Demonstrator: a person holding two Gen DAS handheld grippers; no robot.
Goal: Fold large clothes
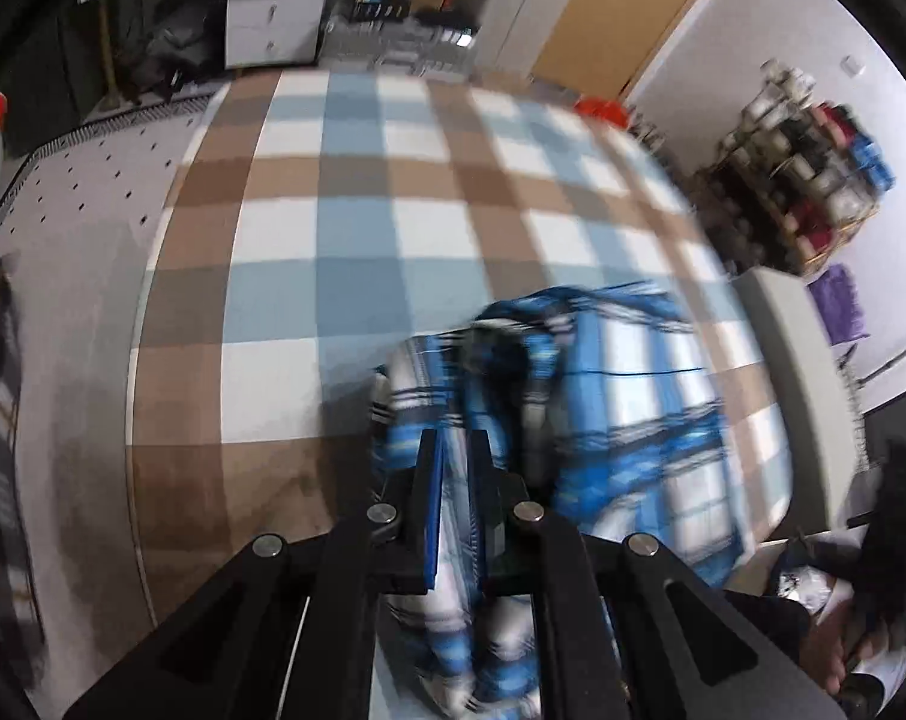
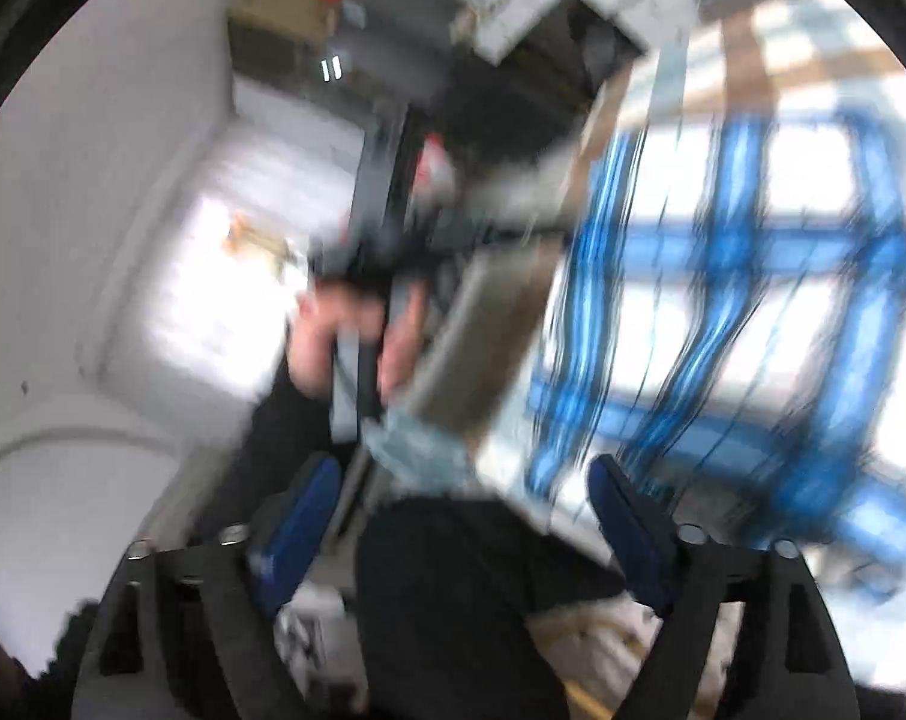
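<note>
A blue, white and black plaid shirt (image 1: 645, 420) lies bunched on the checked table cover (image 1: 345, 228). My left gripper (image 1: 456, 450) is shut on a fold of the shirt, and cloth hangs down between its blue pads. In the blurred right wrist view the shirt (image 2: 753, 276) fills the right side. My right gripper (image 2: 462, 471) is open with its blue pads (image 2: 618, 498) wide apart and nothing between them. It points toward the person's hand (image 2: 345, 336) on the other gripper's handle.
The brown, blue and white checked cover lies on a grey table (image 1: 75, 252). White drawers (image 1: 273, 0) and clutter stand behind. A shelf of jars (image 1: 807, 162) is against the right wall. A grey table edge (image 1: 801, 372) runs at the right.
</note>
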